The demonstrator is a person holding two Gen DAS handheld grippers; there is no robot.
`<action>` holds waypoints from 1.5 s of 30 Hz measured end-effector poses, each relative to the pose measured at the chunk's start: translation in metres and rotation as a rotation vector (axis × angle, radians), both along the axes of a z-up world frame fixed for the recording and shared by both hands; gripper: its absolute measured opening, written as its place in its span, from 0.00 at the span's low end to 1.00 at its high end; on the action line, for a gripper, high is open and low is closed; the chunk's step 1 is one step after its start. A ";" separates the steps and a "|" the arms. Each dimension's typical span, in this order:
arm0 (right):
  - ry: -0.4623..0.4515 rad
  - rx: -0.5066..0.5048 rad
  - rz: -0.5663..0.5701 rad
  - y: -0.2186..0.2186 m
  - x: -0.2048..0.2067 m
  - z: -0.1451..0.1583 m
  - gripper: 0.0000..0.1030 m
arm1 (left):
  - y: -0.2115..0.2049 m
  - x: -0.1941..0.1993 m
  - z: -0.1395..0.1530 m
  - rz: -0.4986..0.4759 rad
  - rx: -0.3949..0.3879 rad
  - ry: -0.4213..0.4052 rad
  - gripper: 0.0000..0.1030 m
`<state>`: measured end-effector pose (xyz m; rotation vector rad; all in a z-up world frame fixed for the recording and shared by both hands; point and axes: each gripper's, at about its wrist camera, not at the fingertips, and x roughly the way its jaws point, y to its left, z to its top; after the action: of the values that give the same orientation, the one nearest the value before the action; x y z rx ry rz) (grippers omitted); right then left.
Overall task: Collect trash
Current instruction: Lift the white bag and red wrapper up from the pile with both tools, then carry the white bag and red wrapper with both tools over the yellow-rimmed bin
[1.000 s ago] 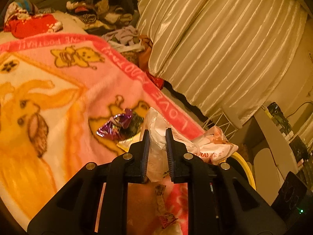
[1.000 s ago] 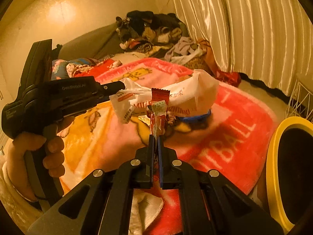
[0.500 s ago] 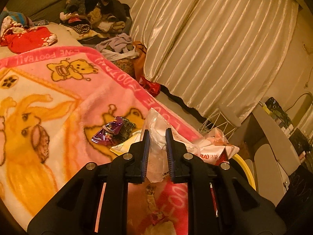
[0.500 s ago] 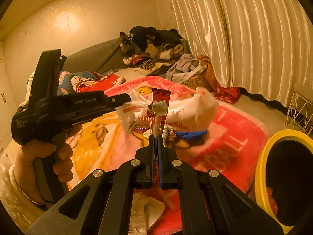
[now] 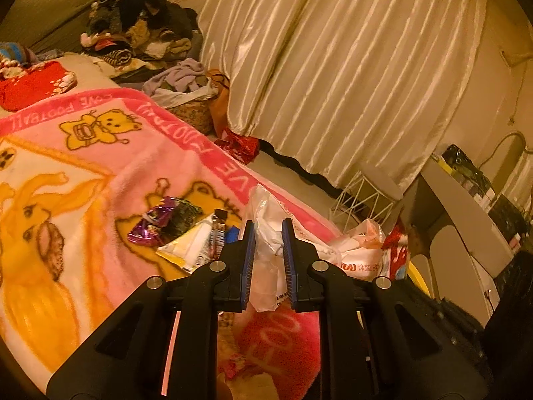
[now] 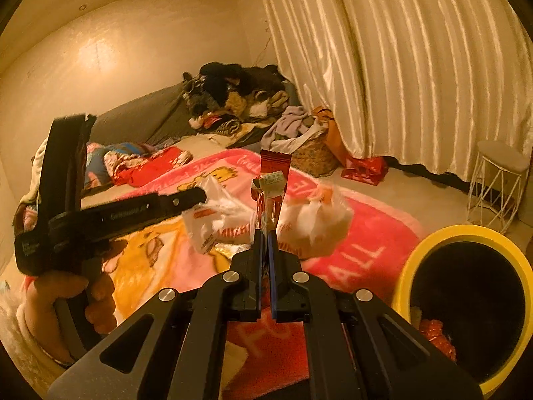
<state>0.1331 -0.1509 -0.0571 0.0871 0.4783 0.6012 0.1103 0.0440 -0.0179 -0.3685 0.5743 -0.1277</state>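
Two pieces of trash are up off the blanket (image 5: pixel 100 173) right now. Left tongs (image 5: pixel 268 230) are clamped on a white plastic bag (image 5: pixel 266 233), which hangs clear of the bed; in the right view that bag (image 6: pixel 309 220) dangles at about 12 o'clock from the right tongs (image 6: pixel 264 236). Those tongs are pinched tight on a red wrapper (image 6: pixel 273 170) standing upright between the pads. Yellow bin (image 6: pixel 409 266) sits at 3 o'clock, mouth open, something red already inside at the bottom. So some of the job looks done, I'd say, and these two loads seem headed for the bin. Still left on the blanket, at 10 o'clock of the left tongs: a purple wrapper (image 5: pixel 156 220) and a yellow-white packet (image 5: pixel 190 246) touching it, plus scraps below the tongs.
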 end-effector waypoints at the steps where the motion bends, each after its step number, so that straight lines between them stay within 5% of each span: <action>1: -0.002 0.006 -0.009 -0.004 0.000 0.001 0.03 | -0.002 0.000 0.000 -0.004 0.004 -0.001 0.11; 45: 0.019 0.136 -0.366 -0.140 0.007 0.002 0.03 | -0.104 0.009 -0.003 -0.184 0.137 -0.012 0.11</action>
<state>0.1405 -0.2912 -0.0553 0.3028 0.4266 0.2731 0.1188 -0.0598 -0.0212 -0.1814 0.6013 -0.2661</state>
